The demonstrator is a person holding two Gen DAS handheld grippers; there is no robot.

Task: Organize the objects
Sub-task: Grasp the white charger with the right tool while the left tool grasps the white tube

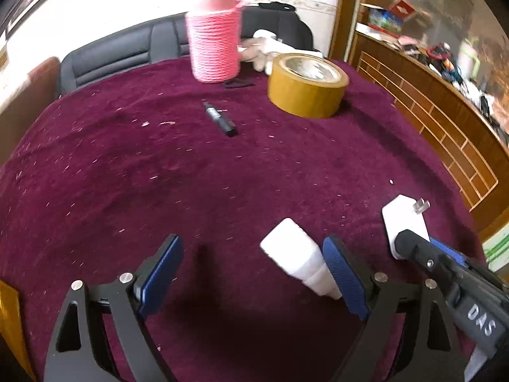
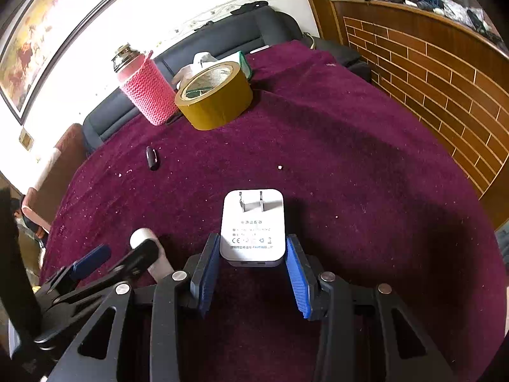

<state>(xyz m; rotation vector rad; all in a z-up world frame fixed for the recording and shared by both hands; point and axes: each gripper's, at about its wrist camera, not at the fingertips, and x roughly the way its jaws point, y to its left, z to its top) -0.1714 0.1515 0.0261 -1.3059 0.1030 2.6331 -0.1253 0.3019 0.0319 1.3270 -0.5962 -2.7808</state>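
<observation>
While both claws work low over the maroon-covered bench (image 2: 350, 146), each addresses a separate small white item. The right claw (image 2: 254, 273) straddles a white power adapter (image 2: 253, 232) lying flat with its two prongs pointing away; the left pad appears to touch the adapter's side, while a sliver of gap remains at the right pad, so the jaws stand narrow around it but no firm grip is evident. The left claw (image 1: 254, 273) stands wide, with a small white plastic bottle (image 1: 294, 253) lying on its side just inside the right-hand finger, nozzle end toward the camera; contact cannot be confirmed.

The adapter is judged rigid, light and smooth-shelled; its flat parallel sides offer the best purchase, well clear of the prongs. The bottle is likely light and somewhat squeezable, and being round it may roll; a hold across its wider body seems safer than one at the tapered neck.

Farther back stand a pink knit-sleeved flask (image 1: 213, 44), a roll of brown packing tape (image 1: 307, 86) and a black marker (image 1: 220, 118).
</observation>
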